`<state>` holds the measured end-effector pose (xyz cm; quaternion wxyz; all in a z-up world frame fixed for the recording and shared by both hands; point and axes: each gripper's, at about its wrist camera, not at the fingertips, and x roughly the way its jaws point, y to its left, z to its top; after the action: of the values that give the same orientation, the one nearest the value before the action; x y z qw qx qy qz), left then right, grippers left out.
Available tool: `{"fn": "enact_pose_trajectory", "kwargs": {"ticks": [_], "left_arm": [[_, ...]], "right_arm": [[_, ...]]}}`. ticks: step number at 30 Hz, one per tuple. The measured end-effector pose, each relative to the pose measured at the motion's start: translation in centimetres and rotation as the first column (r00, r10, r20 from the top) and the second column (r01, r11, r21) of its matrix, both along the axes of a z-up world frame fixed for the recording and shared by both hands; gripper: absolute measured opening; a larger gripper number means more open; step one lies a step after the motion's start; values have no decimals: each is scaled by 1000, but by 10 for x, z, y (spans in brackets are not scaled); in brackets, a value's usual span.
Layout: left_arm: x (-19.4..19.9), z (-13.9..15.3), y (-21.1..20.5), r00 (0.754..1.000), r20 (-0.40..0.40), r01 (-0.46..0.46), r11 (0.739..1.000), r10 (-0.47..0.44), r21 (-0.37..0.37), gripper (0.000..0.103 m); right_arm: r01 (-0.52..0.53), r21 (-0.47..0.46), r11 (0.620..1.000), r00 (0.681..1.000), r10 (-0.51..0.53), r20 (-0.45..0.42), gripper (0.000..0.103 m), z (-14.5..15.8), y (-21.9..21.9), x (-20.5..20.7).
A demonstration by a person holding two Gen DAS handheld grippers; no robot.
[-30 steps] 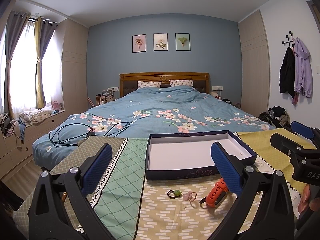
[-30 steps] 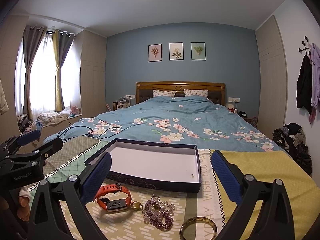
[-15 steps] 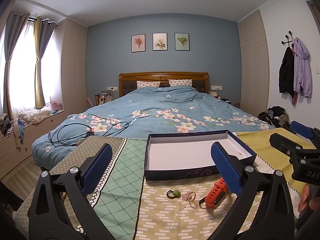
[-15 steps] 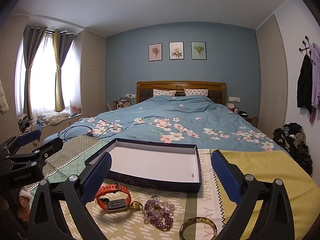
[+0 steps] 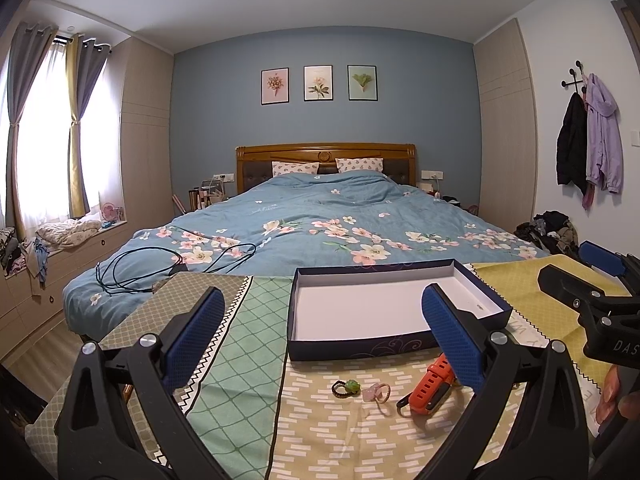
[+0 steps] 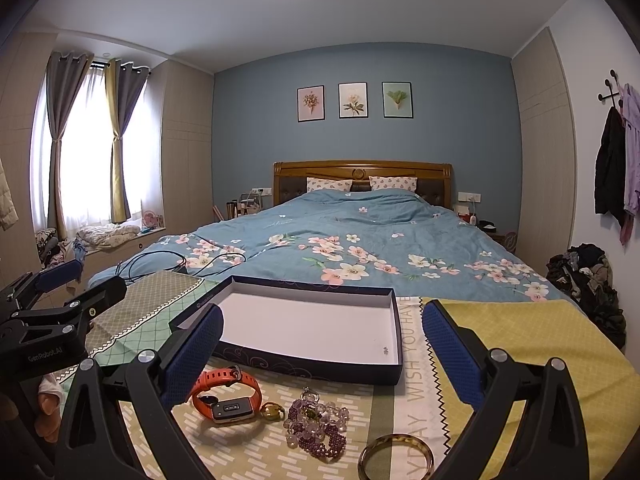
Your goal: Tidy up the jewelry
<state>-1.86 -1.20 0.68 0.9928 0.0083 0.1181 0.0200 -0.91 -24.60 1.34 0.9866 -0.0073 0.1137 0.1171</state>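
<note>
A dark blue box [image 5: 360, 350] [image 6: 304, 366] with a white inside lies open on the patterned cloth; a tiny item [image 6: 385, 350] sits in its corner. In front of it lie an orange watch [image 5: 430, 386] [image 6: 226, 394], a green-beaded ring [image 5: 346, 387], a pink ring [image 5: 376, 392], a purple bead bracelet [image 6: 318, 430], a small gold piece [image 6: 272, 411] and a brown bangle [image 6: 396, 460]. My left gripper [image 5: 320, 336] hovers open above the rings. My right gripper [image 6: 322, 350] is open over the watch and beads. Neither holds anything.
The cloth [image 5: 240, 380] covers a surface at the foot of a bed with a blue floral duvet [image 5: 320, 228]. A black cable [image 5: 160, 264] lies on the bed's left. The other gripper shows at each view's edge [image 5: 592, 304] [image 6: 52, 320]. Clothes are piled at the right [image 6: 588, 276].
</note>
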Motion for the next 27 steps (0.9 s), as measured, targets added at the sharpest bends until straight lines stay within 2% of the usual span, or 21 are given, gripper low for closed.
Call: {"fn": "enact_pose_trajectory", "kwargs": {"ticks": [14, 19, 22, 25, 27], "left_arm": [[2, -1, -1, 1000, -9, 11, 1000, -11, 0, 97], [9, -8, -4, 996, -56, 74, 997, -74, 7, 97], [17, -18, -11, 982, -125, 145, 989, -142, 12, 97], [28, -30, -20, 954, -211, 221, 975, -215, 5, 97], [36, -40, -27, 930, -267, 262, 965, -251, 7, 95]], "right_arm": [[-2, 2, 1000, 1000, 2, -13, 96, -3, -1, 0], [-5, -6, 1000, 996, 4, -93, 96, -7, -17, 6], [9, -15, 1000, 985, -11, -171, 96, -15, -36, 12], [36, -40, 999, 965, -45, -259, 96, -29, -53, 18], [40, -48, 998, 947, -53, -318, 91, -39, -62, 21]]}}
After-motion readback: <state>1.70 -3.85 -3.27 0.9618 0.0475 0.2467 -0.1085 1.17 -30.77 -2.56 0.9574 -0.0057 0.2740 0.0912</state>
